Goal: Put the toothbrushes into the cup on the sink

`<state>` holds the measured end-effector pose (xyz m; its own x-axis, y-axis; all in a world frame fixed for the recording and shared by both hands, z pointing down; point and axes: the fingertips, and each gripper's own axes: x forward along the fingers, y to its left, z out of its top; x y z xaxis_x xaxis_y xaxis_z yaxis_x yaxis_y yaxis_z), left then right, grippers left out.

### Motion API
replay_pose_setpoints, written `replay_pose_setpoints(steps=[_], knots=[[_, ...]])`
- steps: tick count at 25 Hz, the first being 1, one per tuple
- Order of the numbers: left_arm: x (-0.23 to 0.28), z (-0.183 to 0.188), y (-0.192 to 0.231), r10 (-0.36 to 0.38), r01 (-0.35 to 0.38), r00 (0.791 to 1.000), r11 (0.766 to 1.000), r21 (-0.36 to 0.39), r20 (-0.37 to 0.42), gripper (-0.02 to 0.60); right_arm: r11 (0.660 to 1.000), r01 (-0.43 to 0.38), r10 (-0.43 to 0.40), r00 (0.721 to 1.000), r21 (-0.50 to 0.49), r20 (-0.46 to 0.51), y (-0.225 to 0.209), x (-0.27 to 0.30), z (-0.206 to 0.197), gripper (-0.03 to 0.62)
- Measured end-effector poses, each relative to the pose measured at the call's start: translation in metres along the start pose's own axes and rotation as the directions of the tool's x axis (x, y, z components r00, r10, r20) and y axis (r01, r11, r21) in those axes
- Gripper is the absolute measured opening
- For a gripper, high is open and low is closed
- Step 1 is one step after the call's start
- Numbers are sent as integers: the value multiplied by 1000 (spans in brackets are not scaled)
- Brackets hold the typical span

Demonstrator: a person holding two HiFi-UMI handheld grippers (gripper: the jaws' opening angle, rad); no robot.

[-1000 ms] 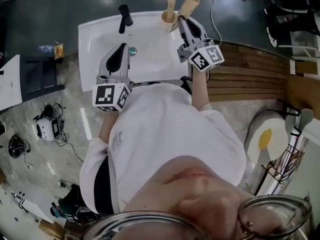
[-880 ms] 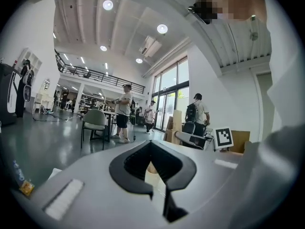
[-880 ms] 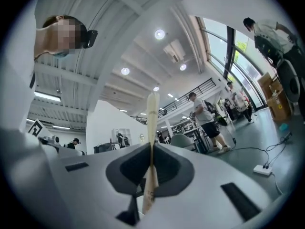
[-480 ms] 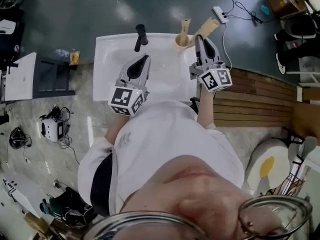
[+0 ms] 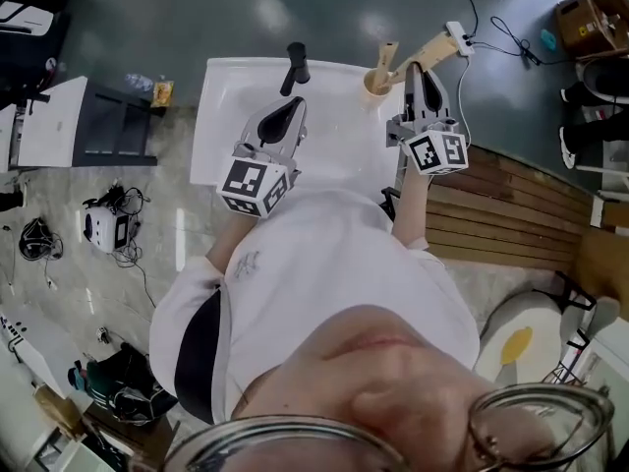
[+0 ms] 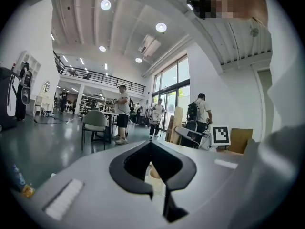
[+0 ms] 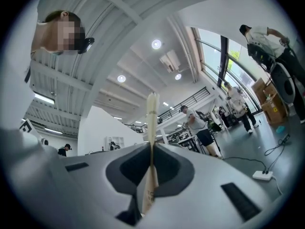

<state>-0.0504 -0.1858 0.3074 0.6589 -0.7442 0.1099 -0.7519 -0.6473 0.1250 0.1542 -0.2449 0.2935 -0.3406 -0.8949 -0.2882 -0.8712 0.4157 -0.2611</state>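
Note:
A white sink (image 5: 226, 116) with a black faucet (image 5: 295, 65) lies ahead of me in the head view. At its far right corner stands a tan cup (image 5: 375, 84) with one wooden toothbrush (image 5: 387, 55) upright in it. My right gripper (image 5: 417, 67) hovers just right of the cup, shut on a second wooden toothbrush (image 5: 439, 46) that slants up and to the right. In the right gripper view that toothbrush (image 7: 151, 123) stands pinched between the jaws of the right gripper (image 7: 151, 144). My left gripper (image 5: 293, 108) hangs over the basin, and in its own view the left gripper (image 6: 151, 143) is shut and holds nothing.
A power strip (image 5: 454, 35) and cables lie on the dark floor beyond the sink. Wooden boards (image 5: 511, 214) are to the right, and a dark rack (image 5: 113, 121) is to the left. People stand in the hall behind (image 6: 123, 113).
The head camera has shifted, so the sink sits further right and lower in view. The right gripper stays beside the cup, and its toothbrush now leans further right. The left gripper stays over the basin.

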Motion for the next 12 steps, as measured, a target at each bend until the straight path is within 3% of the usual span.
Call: replay_pose_setpoints(steps=[7, 12], knots=[[19, 0, 7, -7, 7, 1000, 1000, 13, -16, 6, 999, 35, -36, 998, 18, 43, -19, 16, 0, 18], [23, -10, 8, 9, -9, 999, 1000, -4, -46, 6, 998, 58, -59, 998, 23, 23, -34, 18, -9, 18]])
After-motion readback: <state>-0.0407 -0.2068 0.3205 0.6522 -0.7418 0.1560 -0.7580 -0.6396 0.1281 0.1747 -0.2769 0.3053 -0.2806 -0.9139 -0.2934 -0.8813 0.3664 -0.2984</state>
